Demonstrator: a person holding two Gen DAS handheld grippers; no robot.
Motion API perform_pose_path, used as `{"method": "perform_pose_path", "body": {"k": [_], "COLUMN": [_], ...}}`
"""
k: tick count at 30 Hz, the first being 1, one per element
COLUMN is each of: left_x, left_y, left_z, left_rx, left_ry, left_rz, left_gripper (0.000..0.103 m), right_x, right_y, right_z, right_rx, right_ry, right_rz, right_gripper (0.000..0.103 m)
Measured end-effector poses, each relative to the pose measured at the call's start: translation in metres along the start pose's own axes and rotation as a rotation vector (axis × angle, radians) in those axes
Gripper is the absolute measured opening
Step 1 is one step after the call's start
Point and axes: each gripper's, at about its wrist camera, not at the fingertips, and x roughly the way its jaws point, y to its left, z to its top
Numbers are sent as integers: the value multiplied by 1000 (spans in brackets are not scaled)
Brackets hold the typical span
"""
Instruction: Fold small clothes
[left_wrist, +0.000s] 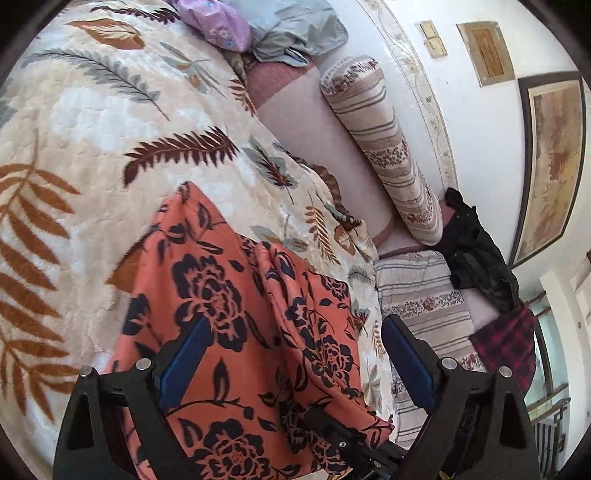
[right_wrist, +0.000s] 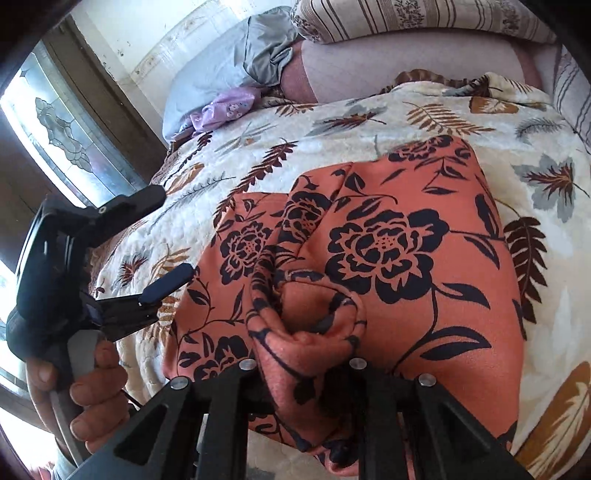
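Nearest the right wrist camera, the right claw (right_wrist: 301, 354) is clamped on a bunched handful of the orange cloth garment printed with dark navy flowers (right_wrist: 399, 236). The fabric puckers into a tight rosette right between its black fingers, which suggests the pinch is gathering an edge or corner to lift and carry it over. Which edge it is I cannot say for sure, since the bunch hides its own hem.

The rest of the garment spreads away from that pinch, lying on the cream plush blanket patterned with brown and grey leaves (right_wrist: 369, 110) that covers the bed. It lies partly doubled, with a ridge running down its middle, so a first fold looks to be in hand rather than finished.

To the left, the left claw (left_wrist: 291, 350) stands with its blue-padded fingers (left_wrist: 184, 354) wide apart, gripping nothing. In its own view the garment passes between and beneath the fingers without being pinched — probably poised to take a second corner so the cloth can be pulled flat.

Farther off, past the blanket's edge, a long striped bolster with a floral band (left_wrist: 384, 147) lies along the wall. A crumpled pale grey-blue cloth (left_wrist: 295, 33) and a lilac flowered one (left_wrist: 218, 22) sit at the far corner, well apart from the work — perhaps waiting their turn.
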Motion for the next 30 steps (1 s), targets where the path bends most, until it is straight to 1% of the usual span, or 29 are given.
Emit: {"method": "perform_pose_path", "body": {"k": [2,5,6,7,9,12,14,16,18,20,21,23,24,25,26,27,29,30], "left_x": [19,51,59,68,81,79,62,39,21,19,24,41,46,48,45,40,29,27], "left_y": [-13,-26,-27,-28,-30,-40,-49,-58,-56,-32,-13,29,46,59,65,62,42,36], "left_z": [1,7,9,10,12,19,29,41,53,64,68,69,66,64,66,68,68,68], "left_rx": [28,77,84,93,128,194,235,297,340,320,279,198,173,138,103,107,210,234], "left_ry": [62,146,165,190,244,240,207,160,132,143,171,244,262,267,258,250,195,181], "left_rz": [8,96,109,116,132,121,101,73,79,119,150,234,263,235,200,191,183,177], "left_gripper": [94,93,78,50,16,14,13,13,13,14,14,14,14,14,14,14,14,14], "right_x": [-5,-16,-19,-22,-26,-29,-31,-34,-33,-18,-7,28,46,59,66,65,55,50], "right_y": [2,4,6,7,8,13,22,37,59,78,84,91,90,89,89,90,93,94], "right_z": [-1,-4,-4,-4,-6,-4,2,9,13,13,11,5,-1,-6,-11,-13,-10,-7], "right_rx": [0,-24,-34,-46,-63,-93,-112,-140,-180,-210,-216,-214,-199,-189,-189,-194,-191,-189], "right_ry": [-16,-42,-50,-58,-67,-77,-86,-105,-122,-99,-81,6,49,81,92,76,55,45], "right_rz": [14,16,16,17,16,14,36,67,85,98,105,107,105,103,102,99,99,104], "right_gripper": [17,17,17,17,17,17,17,17,17,17,17,17,17,18,18,18,18,18]}}
